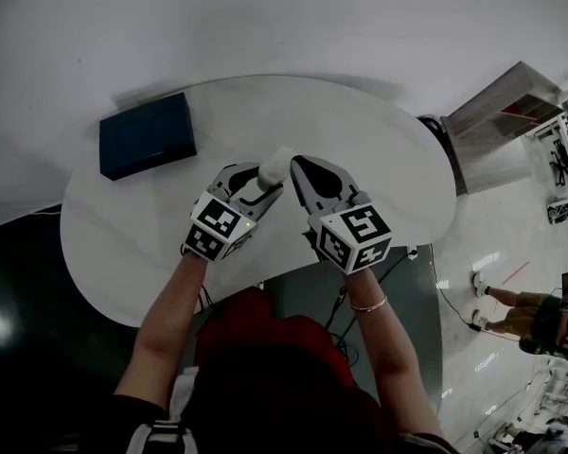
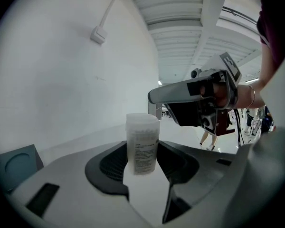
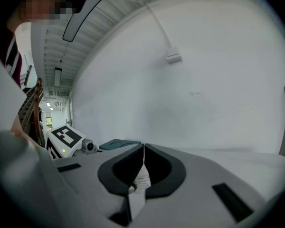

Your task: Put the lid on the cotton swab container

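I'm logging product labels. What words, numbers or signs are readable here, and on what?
Cotton swab container: a label with lines of small print, too blurred to read.
Marker cubes: black-and-white square patterns only, no words.
Dark blue box: no print visible.
Nothing here is legible.

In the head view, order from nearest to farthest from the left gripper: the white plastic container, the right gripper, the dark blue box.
1. White plastic container, held by the left gripper.
2. Right gripper, close on the right.
3. Dark blue box, back left on the table.
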`<state>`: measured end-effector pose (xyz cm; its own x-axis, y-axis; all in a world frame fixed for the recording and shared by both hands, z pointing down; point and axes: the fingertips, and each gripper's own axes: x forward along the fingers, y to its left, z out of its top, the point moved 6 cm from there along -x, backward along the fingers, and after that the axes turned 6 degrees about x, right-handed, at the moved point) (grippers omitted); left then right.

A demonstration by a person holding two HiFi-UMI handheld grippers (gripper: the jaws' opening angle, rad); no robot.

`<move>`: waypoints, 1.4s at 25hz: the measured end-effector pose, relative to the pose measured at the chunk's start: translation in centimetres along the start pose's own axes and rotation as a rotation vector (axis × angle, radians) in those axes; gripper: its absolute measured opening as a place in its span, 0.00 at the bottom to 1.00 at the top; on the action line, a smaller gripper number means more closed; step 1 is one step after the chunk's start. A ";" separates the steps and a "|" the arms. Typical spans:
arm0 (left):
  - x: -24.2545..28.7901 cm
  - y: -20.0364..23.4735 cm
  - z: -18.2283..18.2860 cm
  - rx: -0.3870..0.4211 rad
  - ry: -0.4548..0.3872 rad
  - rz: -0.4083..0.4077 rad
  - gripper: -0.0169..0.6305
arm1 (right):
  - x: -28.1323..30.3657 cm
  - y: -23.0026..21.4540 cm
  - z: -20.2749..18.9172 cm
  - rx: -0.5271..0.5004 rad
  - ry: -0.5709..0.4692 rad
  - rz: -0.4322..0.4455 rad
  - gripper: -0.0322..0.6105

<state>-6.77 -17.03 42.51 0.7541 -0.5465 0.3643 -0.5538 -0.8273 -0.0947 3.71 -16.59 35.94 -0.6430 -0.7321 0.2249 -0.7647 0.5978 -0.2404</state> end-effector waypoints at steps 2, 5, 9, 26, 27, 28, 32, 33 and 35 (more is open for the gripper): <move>0.1 0.5 -0.4 0.008 0.011 0.029 0.35 | -0.1 -0.3 -0.2 0.021 -0.001 -0.015 0.08; 0.3 1.3 -1.1 -0.003 0.019 0.080 0.35 | 0.1 -0.7 -0.8 0.051 0.014 -0.029 0.08; 0.4 2.3 -1.9 -0.040 0.026 0.137 0.35 | 0.5 -1.2 -1.6 0.066 0.037 -0.050 0.08; 1.6 5.5 -4.3 -0.116 0.032 0.255 0.35 | 2.7 -2.0 -6.3 0.158 0.155 -0.082 0.08; 1.7 5.7 -4.5 -0.119 0.033 0.261 0.35 | 2.8 -2.1 -6.5 0.162 0.159 -0.085 0.08; 1.9 5.9 -4.7 -0.123 0.033 0.267 0.35 | 2.9 -2.1 -6.7 0.165 0.163 -0.088 0.08; 2.4 6.4 -5.1 -0.136 0.036 0.287 0.35 | 3.1 -2.4 -7.5 0.181 0.180 -0.099 0.08; 2.5 6.5 -5.2 -0.135 0.040 0.293 0.35 | 3.1 -2.4 -7.7 0.185 0.184 -0.101 0.08; 2.7 6.6 -5.4 -0.132 0.046 0.306 0.35 | 3.1 -2.6 -7.9 0.189 0.192 -0.102 0.08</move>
<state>-10.28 -23.27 47.91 0.5309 -0.7578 0.3792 -0.7950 -0.6004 -0.0867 3.33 -17.84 44.76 -0.5727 -0.6997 0.4272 -0.8164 0.4391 -0.3751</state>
